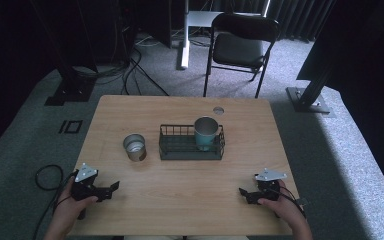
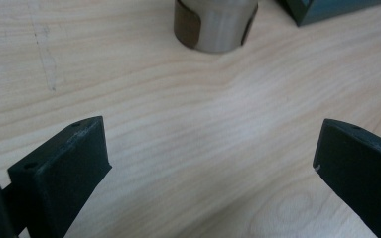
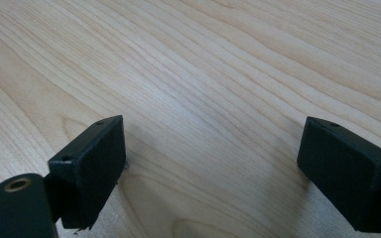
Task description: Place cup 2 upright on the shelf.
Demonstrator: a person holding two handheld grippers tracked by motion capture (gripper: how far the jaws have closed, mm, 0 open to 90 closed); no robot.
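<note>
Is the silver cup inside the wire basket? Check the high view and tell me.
No, the silver cup stands on the table left of the basket; the teal cup is the one inside.

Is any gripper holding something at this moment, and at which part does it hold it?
Nothing is held. The left gripper and the right gripper are both open over bare table; the silver cup stands apart, untouched.

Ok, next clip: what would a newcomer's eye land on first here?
Probably the dark wire basket at the table's centre, with a teal cup standing upright in its right end. Just left of the basket, a silver metal cup stands on the bare wood. Near the table's front edge, the left hand-held gripper and the right hand-held gripper both rest open, holding nothing.
</note>
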